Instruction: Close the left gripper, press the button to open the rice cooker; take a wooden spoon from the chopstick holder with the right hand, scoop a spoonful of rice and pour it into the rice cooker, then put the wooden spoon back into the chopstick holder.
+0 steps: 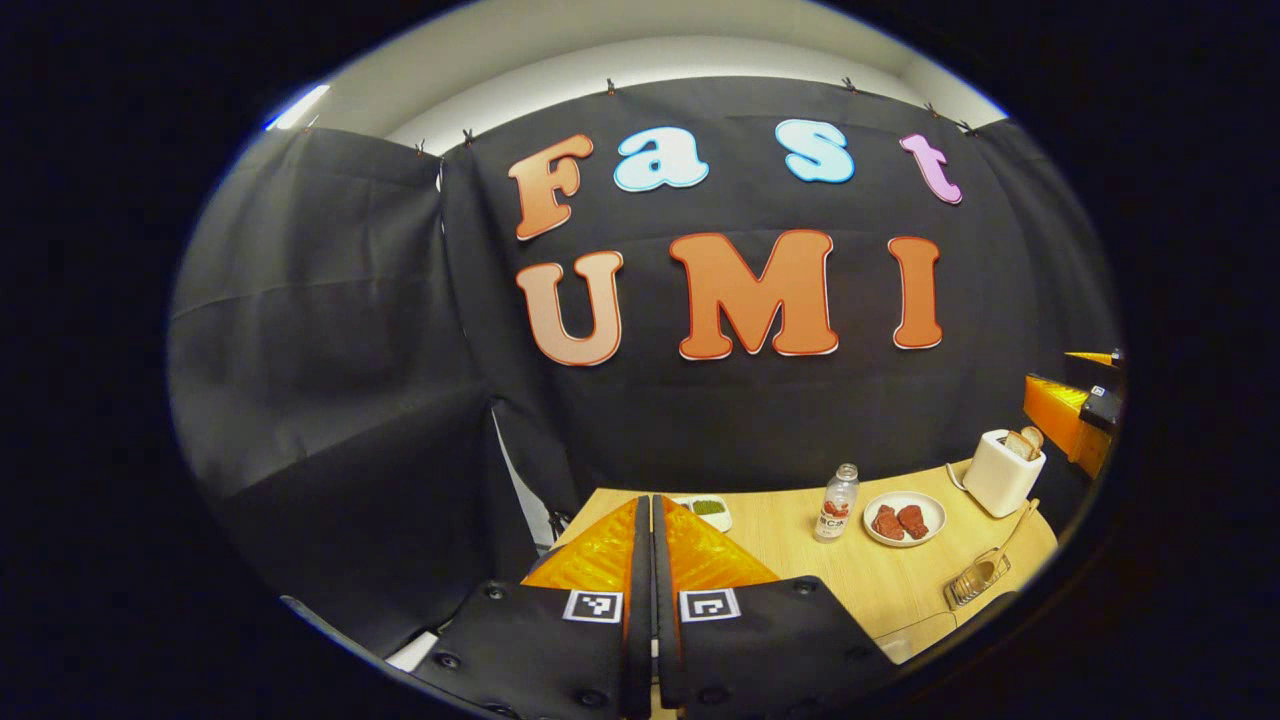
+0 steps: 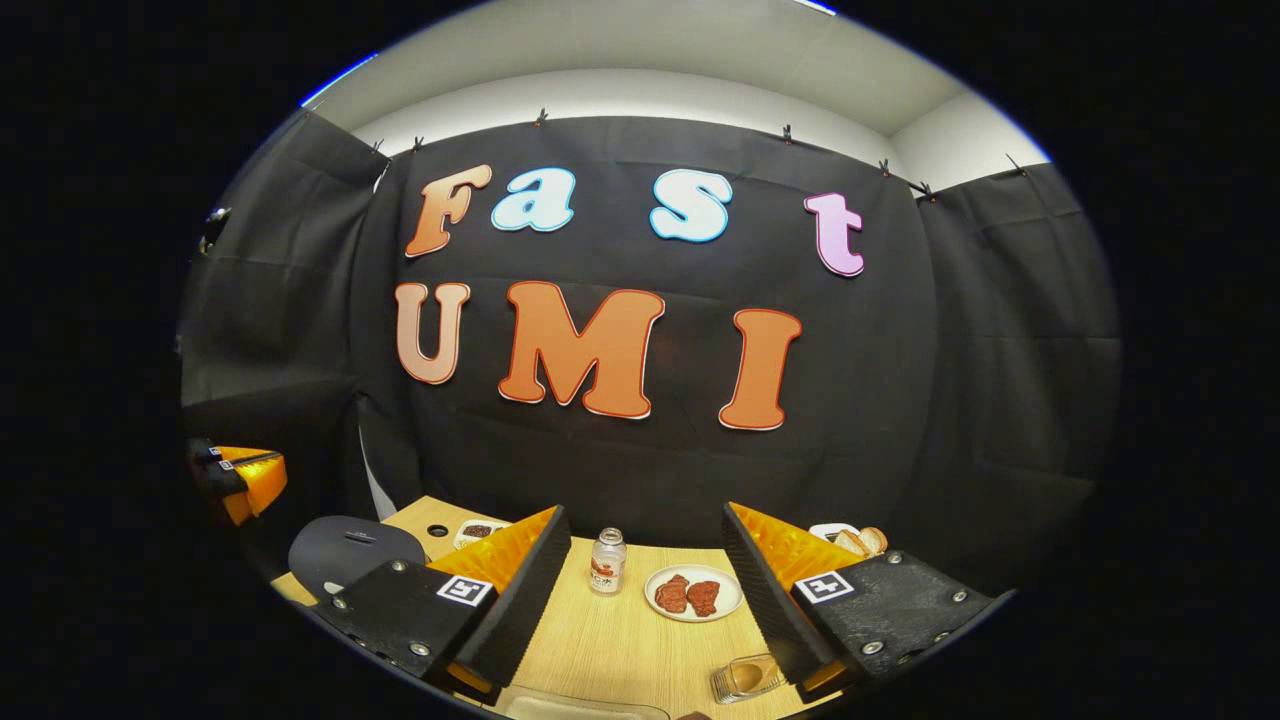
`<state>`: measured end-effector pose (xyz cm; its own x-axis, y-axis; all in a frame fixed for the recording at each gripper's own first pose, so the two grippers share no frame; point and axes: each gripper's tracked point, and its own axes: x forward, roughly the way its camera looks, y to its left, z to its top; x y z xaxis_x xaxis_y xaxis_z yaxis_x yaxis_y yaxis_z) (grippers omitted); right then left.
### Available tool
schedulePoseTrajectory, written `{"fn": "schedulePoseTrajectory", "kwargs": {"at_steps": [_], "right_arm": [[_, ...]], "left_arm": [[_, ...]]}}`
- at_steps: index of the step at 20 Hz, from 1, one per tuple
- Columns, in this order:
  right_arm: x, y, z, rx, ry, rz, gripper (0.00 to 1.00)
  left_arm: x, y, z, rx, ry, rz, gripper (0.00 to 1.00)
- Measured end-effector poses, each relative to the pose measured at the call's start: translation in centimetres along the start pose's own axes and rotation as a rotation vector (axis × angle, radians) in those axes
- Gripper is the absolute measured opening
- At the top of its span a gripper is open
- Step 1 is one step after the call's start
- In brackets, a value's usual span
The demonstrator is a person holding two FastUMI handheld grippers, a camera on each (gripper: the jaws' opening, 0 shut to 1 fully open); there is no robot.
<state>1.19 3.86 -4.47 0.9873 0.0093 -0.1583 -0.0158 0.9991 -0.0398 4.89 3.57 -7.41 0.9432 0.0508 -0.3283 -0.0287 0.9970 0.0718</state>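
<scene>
Black cloth walls enclose a booth with a wooden table (image 1: 800, 560) at its foot. Left gripper (image 1: 651, 515), seen in the left gripper view, has its two fingers pressed together with nothing between them, raised above the near-left part of the table. Just past its tips lies a small white dish (image 1: 708, 511) with green contents. Ahead and to its right stand a bottle (image 1: 837, 502), then a plate (image 1: 904, 518) bearing two red pieces, then a white toaster (image 1: 1003, 471) with bread in its slot. Nearer on the right sits a wire holder (image 1: 977, 577) with a wooden spoon (image 1: 1010, 540) leaning out of it toward the toaster. At the far right edge the other gripper (image 1: 1085, 410) appears, well apart. Right gripper (image 2: 646, 575), seen in the right gripper view, has its fingers spread wide and empty; the bottle (image 2: 607, 562) and plate (image 2: 693, 593) lie between them, farther off. The holder (image 2: 745, 678) sits low by its right finger, partly hidden. Behind its left finger is the grey rice cooker (image 2: 350, 550), lid down. Bread (image 2: 862, 541) shows above the right finger. The left gripper (image 2: 240, 480) appears at the left edge.
</scene>
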Motion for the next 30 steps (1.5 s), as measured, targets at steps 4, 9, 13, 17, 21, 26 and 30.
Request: {"fn": "schedulePoseTrajectory", "kwargs": {"at_steps": [4, 9, 13, 17, 21, 26, 30], "right_arm": [[0.1, -1.1, -0.9, -0.009, 0.02, -0.021, 0.94], [0.4, -3.0, -1.6, -0.017, 0.038, -0.045, 0.94], [0.3, -4.0, -4.3, -0.048, 0.106, -0.038, 0.94], [-0.1, -6.6, -6.3, -0.051, 0.131, -0.072, 0.94], [-0.7, -10.0, -8.3, -0.029, 0.169, -0.129, 0.94], [-1.3, -13.7, -10.7, 0.01, 0.218, -0.199, 0.95], [-2.0, -15.6, -12.1, 0.025, 0.246, -0.239, 0.95]], "left_arm": [[1.2, -0.6, -2.0, -0.038, 0.114, -0.025, 0.07], [2.6, -1.7, -5.6, -0.108, 0.304, -0.087, 0.07], [4.0, -1.1, -7.3, -0.171, 0.425, -0.086, 0.07], [4.6, -0.6, -9.9, -0.28, 0.592, -0.083, 0.06], [4.3, 0.9, -14.4, -0.371, 0.803, -0.036, 0.05], [3.6, 0.9, -17.8, -0.465, 0.955, -0.033, 0.06], [3.2, 0.6, -19.5, -0.526, 1.042, -0.023, 0.06]]}}
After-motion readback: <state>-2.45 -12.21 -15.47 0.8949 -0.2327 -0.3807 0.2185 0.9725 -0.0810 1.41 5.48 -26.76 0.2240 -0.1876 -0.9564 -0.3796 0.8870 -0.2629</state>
